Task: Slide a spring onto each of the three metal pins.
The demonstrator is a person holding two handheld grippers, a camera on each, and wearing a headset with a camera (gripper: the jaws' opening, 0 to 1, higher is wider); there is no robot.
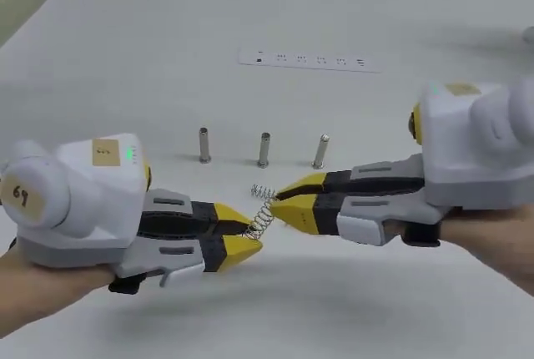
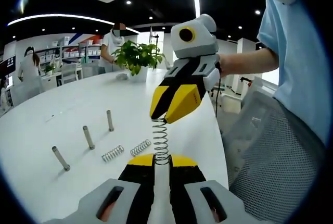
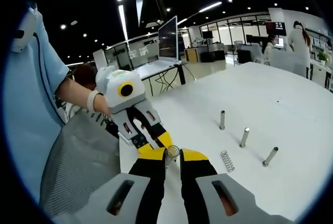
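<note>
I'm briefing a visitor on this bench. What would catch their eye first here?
A spring held between the left gripper and the right gripper, each pinching one end, sits at the centre of the head view. Just behind it, three metal pins stand in a row on the white table, all bare.

Three short silver cylindrical metal pins (image 1: 204, 144) (image 1: 264, 149) (image 1: 321, 151) stand upright in a row on the white table, spaced apart, shafts bare. One thin silver wire coil spring (image 1: 261, 219) is off the table just in front of the middle pin, stretched slanting. One end is pinched in the left gripper (image 1: 250, 236) tips, the other in the right gripper (image 1: 277, 206) tips. Two loose silver coil springs (image 2: 113, 153) (image 2: 140, 147) lie flat on the table near the pins, side by side and apart.
</note>
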